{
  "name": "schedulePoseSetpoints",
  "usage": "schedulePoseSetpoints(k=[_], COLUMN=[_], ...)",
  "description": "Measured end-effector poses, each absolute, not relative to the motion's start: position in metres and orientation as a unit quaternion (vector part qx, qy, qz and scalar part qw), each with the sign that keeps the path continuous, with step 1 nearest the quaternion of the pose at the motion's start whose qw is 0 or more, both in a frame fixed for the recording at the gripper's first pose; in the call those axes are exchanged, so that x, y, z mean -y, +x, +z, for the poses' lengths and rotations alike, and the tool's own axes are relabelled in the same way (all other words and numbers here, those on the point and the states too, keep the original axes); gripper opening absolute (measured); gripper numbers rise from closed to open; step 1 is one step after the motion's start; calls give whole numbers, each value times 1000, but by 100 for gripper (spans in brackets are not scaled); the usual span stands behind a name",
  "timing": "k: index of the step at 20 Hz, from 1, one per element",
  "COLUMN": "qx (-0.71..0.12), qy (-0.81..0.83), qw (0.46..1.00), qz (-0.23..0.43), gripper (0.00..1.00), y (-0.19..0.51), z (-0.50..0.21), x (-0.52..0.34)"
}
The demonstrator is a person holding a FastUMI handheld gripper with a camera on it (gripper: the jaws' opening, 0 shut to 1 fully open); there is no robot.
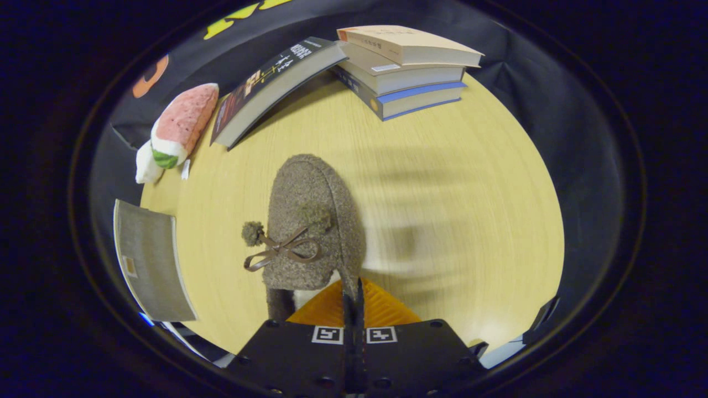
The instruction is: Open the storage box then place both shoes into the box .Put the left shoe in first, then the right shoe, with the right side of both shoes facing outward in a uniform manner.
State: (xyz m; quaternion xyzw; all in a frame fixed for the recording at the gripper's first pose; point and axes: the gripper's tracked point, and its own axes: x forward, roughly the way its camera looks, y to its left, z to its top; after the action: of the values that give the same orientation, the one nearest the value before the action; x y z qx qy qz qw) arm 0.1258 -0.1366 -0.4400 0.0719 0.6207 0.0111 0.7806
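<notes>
We see the gripper (354,298) with its two fingers pressed almost together, only a thin slit between them, and the rim of a fuzzy brown shoe (312,226) pinched in that slit. The shoe stands up just ahead of the fingers, its toe pointing away from them toward the far edge of the table (453,182), and a small bow with a pom-pom sits on its upper. Whether its sole touches the wood we cannot tell. The pale wooden table carries everything else. At its far edge we find a stack of three books (406,69), and a dark book (274,88) leans with one end propped on that stack and the other end down on the wood. Near the far left corner a plush watermelon slice (177,130) hangs partly over the edge. Along the left edge, to the left of the shoe and apart from it, lies a grey flat panel (152,262); we cannot make out what it belongs to.
</notes>
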Motion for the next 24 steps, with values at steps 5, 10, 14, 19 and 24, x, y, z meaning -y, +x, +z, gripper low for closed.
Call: schedulePoseSetpoints(k=[5,10,14,19,24], qx=[-612,-590,-571,-561,-565], qy=[103,140,125,127,114], qw=[784,794,809,813,806], qz=[15,38,55,93,133], gripper=[1,1,0,1,0], y=[115,108,106,89,64], z=[-406,-340,-297,-252,-226], x=[125,89,48,-30,-116])
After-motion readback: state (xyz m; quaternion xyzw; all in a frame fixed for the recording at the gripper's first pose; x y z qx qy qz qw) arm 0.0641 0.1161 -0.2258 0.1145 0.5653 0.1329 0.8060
